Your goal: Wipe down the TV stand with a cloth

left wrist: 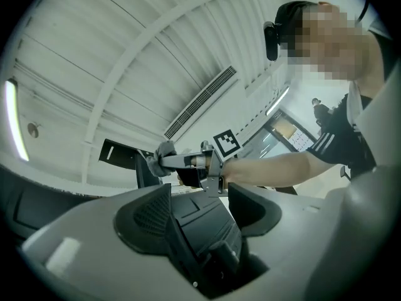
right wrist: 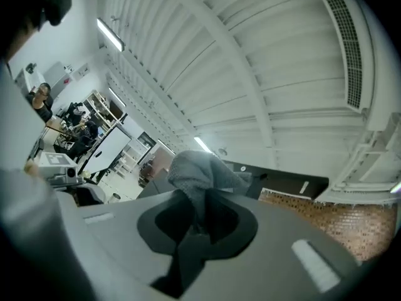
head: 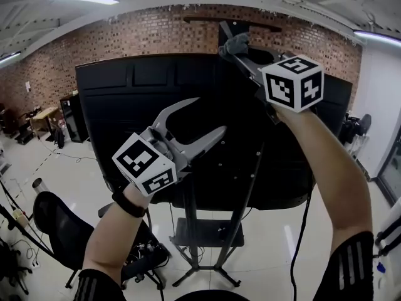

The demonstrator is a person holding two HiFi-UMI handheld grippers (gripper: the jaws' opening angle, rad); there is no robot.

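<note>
The black back of a big TV (head: 125, 105) fills the middle of the head view, held on a black metal stand (head: 210, 231) with splayed legs. My right gripper (head: 235, 47) is raised to the TV's top edge and is shut on a grey cloth (head: 238, 41). In the right gripper view that cloth (right wrist: 197, 174) bunches out of the closed right gripper (right wrist: 203, 215). My left gripper (head: 211, 115) hangs open in front of the TV's back, holding nothing. The left gripper view looks past the open left gripper (left wrist: 200, 199) to the cloth (left wrist: 164, 150) in the right gripper (left wrist: 168, 162).
A black office chair (head: 56, 224) stands at the lower left on the glossy floor. A cable (head: 304, 231) hangs down from the TV on the right. A brick wall (head: 156, 33) is behind, with a black cabinet (head: 74, 118) and a wooden table (head: 44, 115) far left.
</note>
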